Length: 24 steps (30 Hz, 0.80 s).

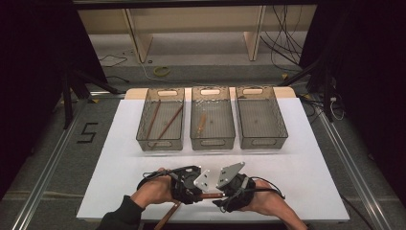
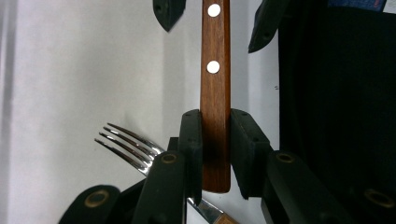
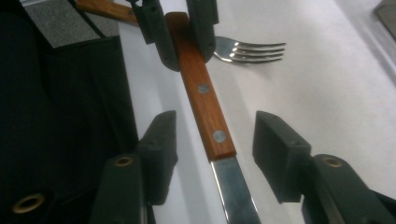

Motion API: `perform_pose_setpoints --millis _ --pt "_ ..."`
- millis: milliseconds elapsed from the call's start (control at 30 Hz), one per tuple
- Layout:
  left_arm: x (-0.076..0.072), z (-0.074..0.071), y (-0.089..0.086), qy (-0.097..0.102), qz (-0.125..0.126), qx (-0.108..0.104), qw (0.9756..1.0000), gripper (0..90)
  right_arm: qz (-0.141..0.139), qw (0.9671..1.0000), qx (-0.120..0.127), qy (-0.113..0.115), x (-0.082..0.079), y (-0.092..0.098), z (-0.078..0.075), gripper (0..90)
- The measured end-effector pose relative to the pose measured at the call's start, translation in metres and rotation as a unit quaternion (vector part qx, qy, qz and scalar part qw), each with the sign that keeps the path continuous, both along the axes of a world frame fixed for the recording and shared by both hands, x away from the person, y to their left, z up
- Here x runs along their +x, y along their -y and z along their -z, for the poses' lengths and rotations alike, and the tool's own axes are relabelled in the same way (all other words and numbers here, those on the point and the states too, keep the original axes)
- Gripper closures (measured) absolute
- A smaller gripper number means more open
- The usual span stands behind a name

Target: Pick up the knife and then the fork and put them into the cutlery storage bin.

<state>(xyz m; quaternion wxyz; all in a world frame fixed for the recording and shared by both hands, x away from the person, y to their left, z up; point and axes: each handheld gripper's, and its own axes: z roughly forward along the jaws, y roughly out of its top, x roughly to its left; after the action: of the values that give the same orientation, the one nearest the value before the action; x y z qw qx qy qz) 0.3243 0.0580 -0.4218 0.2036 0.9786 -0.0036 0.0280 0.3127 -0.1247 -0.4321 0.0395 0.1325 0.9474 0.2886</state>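
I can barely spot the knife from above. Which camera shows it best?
The right gripper view: the knife runs up the frame, with wooden handle, rivets and blade plain. The left gripper view shows just its handle clamped between fingers. The high view shows a brown sliver between the grippers.

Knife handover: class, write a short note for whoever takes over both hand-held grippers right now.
Left hand-held gripper: shut on the knife, at its wooden handle's end.
Right hand-held gripper: open, jaws either side of the handle near the blade, not touching.
A fork lies on the white table beside them.
Done: knife lifted; left bin and middle bin hold utensils.
Left: probably close the right gripper, then bin knife and fork.
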Motion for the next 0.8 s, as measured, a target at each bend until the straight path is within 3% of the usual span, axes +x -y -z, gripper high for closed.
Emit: perform_pose_setpoints --millis 367,533,700,800 --pt "-0.0027 -0.001 0.0017 -0.004 0.01 -0.006 0.9999 74.9 -0.016 0.9997 -0.011 -0.015 -0.0012 -0.0006 0.0024 70.4" --pt "-0.0046 -0.0005 0.0023 0.001 0.025 -0.003 0.9997 74.5 -0.034 0.9992 -0.014 -0.015 -0.0032 -0.0009 0.0026 74.4" --pt "-0.0027 -0.0024 0.0 0.001 0.01 -0.022 0.9997 69.3 -0.044 0.9987 -0.012 -0.02 -0.0047 0.0001 0.0028 77.6" --pt "0.0007 -0.0067 -0.0048 0.0 -0.015 -0.04 0.9991 57.0 -0.037 0.999 -0.015 -0.017 -0.0029 0.0032 0.0025 77.7"
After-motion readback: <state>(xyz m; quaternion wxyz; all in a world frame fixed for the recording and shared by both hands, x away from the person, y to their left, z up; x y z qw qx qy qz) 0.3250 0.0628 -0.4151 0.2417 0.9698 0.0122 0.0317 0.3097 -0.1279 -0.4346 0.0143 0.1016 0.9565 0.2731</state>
